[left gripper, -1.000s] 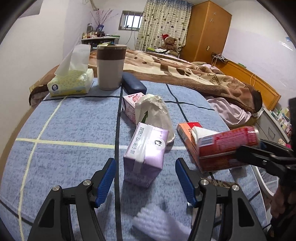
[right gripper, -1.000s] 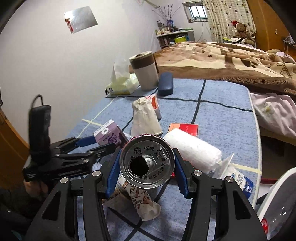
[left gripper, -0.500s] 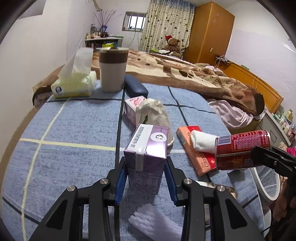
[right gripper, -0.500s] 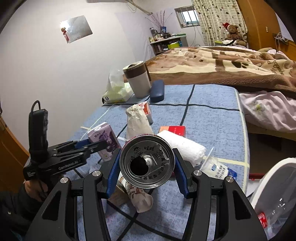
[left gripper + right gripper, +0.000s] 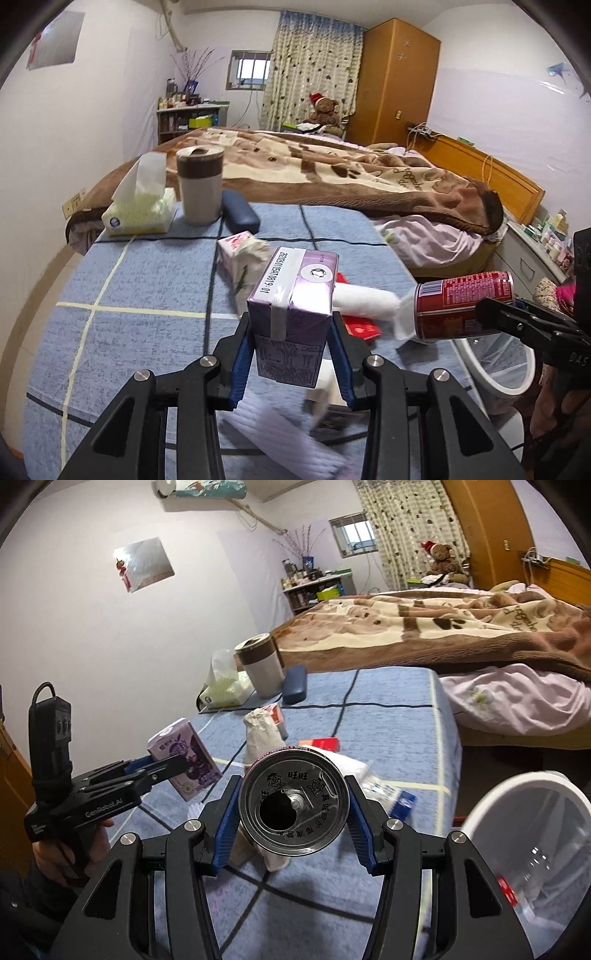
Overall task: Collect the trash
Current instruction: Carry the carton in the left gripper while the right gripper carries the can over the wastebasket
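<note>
Left wrist view: the left hand-held gripper (image 5: 291,363) has just been closing and now clamps the purple carton (image 5: 291,314) low on its sides, clear of the counter (image 5: 147,288). The carton is thin waxed card and dents easily, so a light, level carry towards the white bin (image 5: 495,365), right of the carton, seems best.

Right wrist view: the right hand-held gripper (image 5: 291,821) is about half open, pinching the red can (image 5: 293,806) across its rigid, smooth metal body, with the bin (image 5: 524,849) to the can's right.

tissue box (image 5: 138,218), tumbler (image 5: 199,184), glasses case (image 5: 240,216)
</note>
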A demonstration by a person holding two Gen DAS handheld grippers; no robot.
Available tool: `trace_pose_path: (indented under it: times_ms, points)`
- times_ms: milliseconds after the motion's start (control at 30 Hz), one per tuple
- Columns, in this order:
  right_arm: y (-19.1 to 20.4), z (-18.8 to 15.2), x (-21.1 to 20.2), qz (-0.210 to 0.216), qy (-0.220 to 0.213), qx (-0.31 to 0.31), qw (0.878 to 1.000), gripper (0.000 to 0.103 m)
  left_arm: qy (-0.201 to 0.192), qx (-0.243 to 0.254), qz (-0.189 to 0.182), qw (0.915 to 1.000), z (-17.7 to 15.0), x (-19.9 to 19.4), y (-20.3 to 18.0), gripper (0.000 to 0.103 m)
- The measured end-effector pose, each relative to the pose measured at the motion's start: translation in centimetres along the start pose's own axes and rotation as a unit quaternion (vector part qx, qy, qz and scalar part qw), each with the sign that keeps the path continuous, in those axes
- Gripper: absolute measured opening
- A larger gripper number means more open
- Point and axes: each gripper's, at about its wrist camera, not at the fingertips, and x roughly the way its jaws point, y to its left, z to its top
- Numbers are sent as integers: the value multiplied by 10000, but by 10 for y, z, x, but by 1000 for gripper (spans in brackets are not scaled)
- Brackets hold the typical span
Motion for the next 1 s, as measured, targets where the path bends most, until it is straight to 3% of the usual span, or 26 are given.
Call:
trace_pose_path:
  times_ms: [433,1000]
  points:
    - [-39,-24,-49,-591,-292,434,9969,54,95,503,-608,9968,-10,-10,-88,39]
    - [-102,-61,-82,-1407,-367,1206,9820,54,519,1198,-1576,9788,-28,34,-205,39]
